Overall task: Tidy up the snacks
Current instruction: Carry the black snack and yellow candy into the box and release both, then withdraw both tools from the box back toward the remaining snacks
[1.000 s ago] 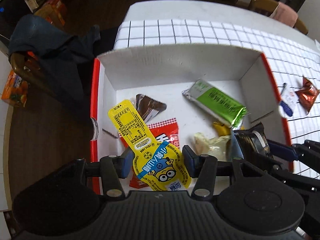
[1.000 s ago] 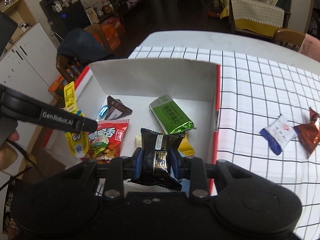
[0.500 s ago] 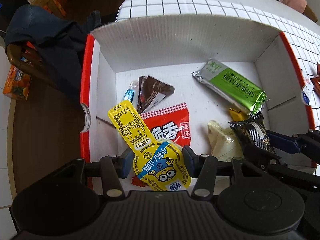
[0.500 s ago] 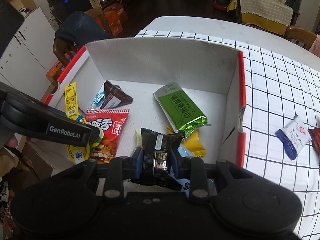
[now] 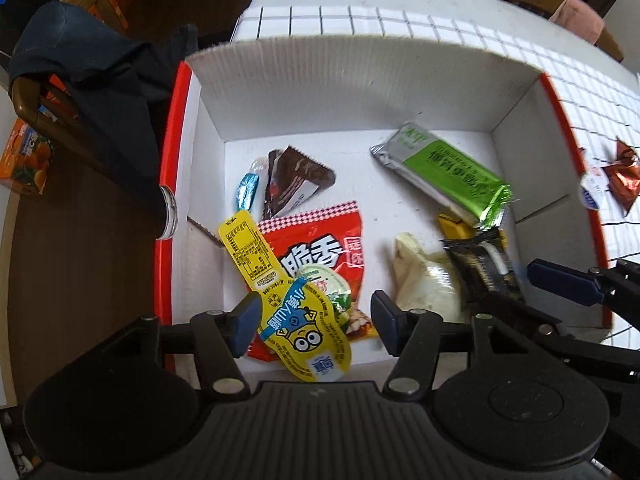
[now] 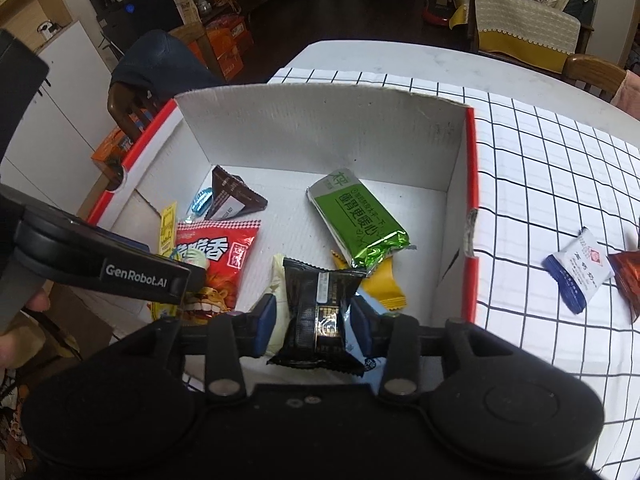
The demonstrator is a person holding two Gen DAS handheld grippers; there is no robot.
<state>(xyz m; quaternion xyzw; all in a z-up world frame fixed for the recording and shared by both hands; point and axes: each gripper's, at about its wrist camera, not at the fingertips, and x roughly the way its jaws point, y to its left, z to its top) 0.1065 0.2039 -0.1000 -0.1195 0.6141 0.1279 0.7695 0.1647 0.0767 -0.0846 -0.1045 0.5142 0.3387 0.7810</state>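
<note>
A white cardboard box with a red rim holds a green bar, a red pack, a brown triangular packet and other snacks. My left gripper hangs over the box's near left part. Its jaws are opening, and the yellow cartoon snack lies loose between them on the red pack. My right gripper is over the near right part. Its jaws are opening too, with a black packet standing between the pads and a gap on each side.
On the checkered tablecloth right of the box lie a white-and-blue packet and a rust foil packet. A chair draped with a dark garment stands left of the table, and an orange carton sits on the floor.
Both pairs of jaws have spread. The yellow snack and the black packet were pinched before and now sit free between the pads. The yellow snack has sagged onto the red pack.
</note>
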